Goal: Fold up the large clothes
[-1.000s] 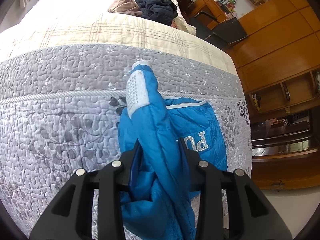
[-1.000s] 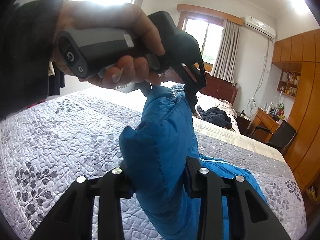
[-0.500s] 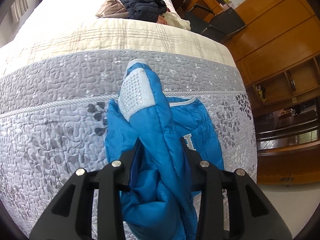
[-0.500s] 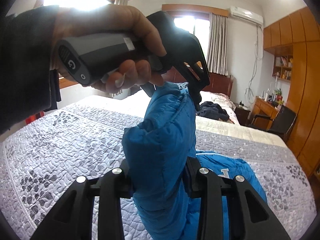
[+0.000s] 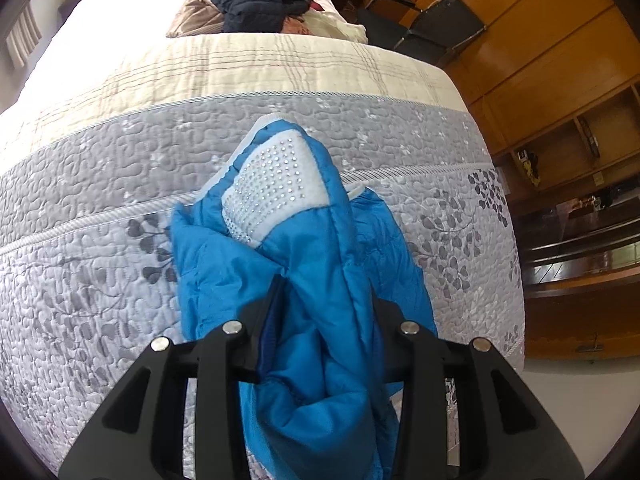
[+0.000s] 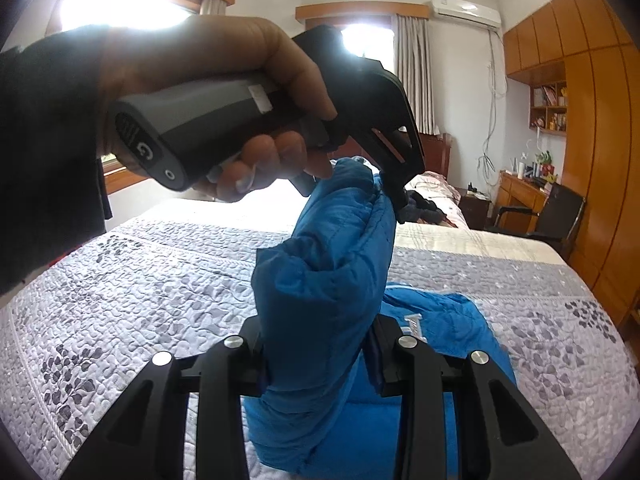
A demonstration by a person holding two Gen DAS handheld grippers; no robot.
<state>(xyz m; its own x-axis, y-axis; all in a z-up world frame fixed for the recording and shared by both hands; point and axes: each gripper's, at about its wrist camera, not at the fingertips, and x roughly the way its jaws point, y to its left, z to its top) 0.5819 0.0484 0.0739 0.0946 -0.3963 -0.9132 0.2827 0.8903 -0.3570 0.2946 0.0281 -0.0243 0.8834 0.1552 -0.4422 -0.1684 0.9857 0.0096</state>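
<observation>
Blue jacket [image 5: 320, 300] gathered between both grippers above the bed [image 5: 100, 280]. Left gripper [image 5: 324, 312] pinches a bunched fold, white studded patch [image 5: 276, 196] beyond its tips; right gripper [image 6: 320, 344] clamps another fold below the hand [image 6: 224, 92] holding the left one. The jacket's lower part lies near the bed's right edge.

Bright daylight blows out the windows [image 6: 120, 12], dimming the backlit hand [image 6: 224, 92]; fisheye edges curve and darken.

Both the right gripper [image 6: 320, 344] and left gripper [image 6: 352, 184] clamp the blue jacket [image 6: 320, 280] above the bed [image 6: 140, 280].
</observation>
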